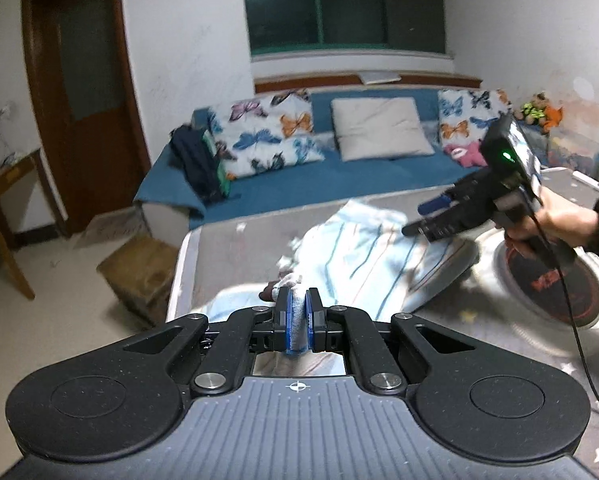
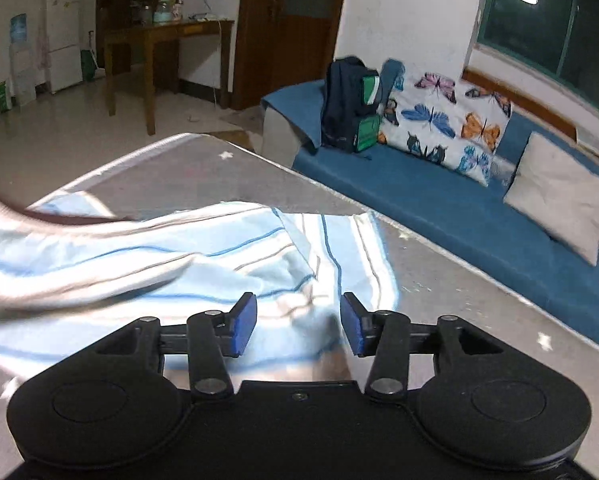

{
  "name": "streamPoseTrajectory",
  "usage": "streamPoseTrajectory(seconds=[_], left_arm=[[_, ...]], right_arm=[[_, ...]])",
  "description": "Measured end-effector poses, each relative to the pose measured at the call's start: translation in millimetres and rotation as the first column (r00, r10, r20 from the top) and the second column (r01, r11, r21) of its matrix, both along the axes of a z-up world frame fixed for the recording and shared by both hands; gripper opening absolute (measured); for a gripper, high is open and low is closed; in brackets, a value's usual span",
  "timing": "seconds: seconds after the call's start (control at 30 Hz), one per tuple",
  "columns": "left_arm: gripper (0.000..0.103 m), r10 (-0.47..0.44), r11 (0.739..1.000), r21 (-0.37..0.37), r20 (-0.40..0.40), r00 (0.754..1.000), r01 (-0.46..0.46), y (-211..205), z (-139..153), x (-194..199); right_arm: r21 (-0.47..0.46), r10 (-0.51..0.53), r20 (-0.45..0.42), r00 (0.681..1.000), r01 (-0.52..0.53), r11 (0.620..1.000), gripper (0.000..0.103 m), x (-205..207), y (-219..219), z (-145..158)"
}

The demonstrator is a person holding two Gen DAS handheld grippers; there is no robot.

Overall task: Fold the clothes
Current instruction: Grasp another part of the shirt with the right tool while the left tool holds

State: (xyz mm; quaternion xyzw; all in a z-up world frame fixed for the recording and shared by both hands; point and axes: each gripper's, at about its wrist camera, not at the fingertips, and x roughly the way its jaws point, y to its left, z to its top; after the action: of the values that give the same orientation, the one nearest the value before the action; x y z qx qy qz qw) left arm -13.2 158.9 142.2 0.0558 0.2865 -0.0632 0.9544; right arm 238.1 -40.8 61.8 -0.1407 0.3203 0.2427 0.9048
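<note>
Left wrist view, left gripper [image 1: 297, 322]: fingers clenched on a bunched edge of the striped garment [image 1: 363, 256]; the pinched cloth fills the gap between the blue pads.
Left wrist view, garment place: on the grey table [image 1: 235, 256], running from between the fingers forward and to their right, toward the right gripper [image 1: 421, 218].
Left wrist view, right gripper: held in a hand [image 1: 555, 220] ahead and to the right of the left fingers, its tips over the far part of the garment; whether it touches the cloth cannot be told.
Left wrist view, long axis: judged to run from the pinched edge diagonally away to the right; the stripes follow roughly that line.
Right wrist view, right gripper [image 2: 298, 326]: fingers released, spread apart, nothing between them; garment [image 2: 171, 256] lies below and ahead of them.
Right wrist view, garment place: rumpled, spreading from under the fingers far out to their left; one flap edge lies just ahead of the gap, near the table's far edge [image 2: 439, 240].
Right wrist view, stripe direction: mostly crosswise to the fingers, turning forward at the flap.
Step judged: one edge is held while the other gripper is placed for a grip.
Technique: keep the left grip firm and low. Take a single layer at the flap edge. Keep the cloth taut between the grips so the fold line comes out straight.
</note>
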Motion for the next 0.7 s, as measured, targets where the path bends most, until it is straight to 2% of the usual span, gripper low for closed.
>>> streamPoseTrajectory(seconds=[0.13,0.2,0.27,0.3,0.33,0.4,0.5,0.7], left_arm=[[0.007,0.023,1.000,0.010,-0.012,1.000,-0.022,11,-1,16],[0.007,0.024,1.000,0.016,-0.017,1.000,-0.023,10,-3,22],[0.007,0.026,0.999,0.025,-0.021,0.999,-0.025,8,-4,29],[0.007,0.030,0.999,0.028,-0.022,0.999,-0.030,8,-4,31],[0.007,0.035,0.999,0.031,-0.023,0.999,-0.034,9,-5,33],[0.007,0.043,0.998,0.035,-0.025,0.999,-0.042,10,-7,37],[0.007,0.059,0.998,0.023,-0.023,0.998,-0.058,13,-2,44],[0.007,0.049,0.999,-0.013,0.007,0.999,-0.048,17,12,37]], right_arm=[[0.010,-0.020,-0.029,0.999,0.021,1.000,0.049,15,-3,-18],[0.020,-0.020,-0.026,0.999,0.020,1.000,0.049,11,-6,-13],[0.031,-0.020,-0.023,1.000,0.020,0.999,0.041,7,-8,-8],[0.036,-0.019,-0.022,1.000,0.020,0.999,0.029,5,-10,-6],[0.041,-0.019,-0.020,1.000,0.020,0.999,0.021,4,-11,-4],[0.051,-0.019,-0.017,1.000,0.020,0.999,0.014,1,-13,1],[0.071,-0.018,0.002,1.000,0.018,0.997,0.008,-12,-21,15],[0.097,-0.013,0.037,0.999,0.009,0.995,0.003,-38,-35,39]])
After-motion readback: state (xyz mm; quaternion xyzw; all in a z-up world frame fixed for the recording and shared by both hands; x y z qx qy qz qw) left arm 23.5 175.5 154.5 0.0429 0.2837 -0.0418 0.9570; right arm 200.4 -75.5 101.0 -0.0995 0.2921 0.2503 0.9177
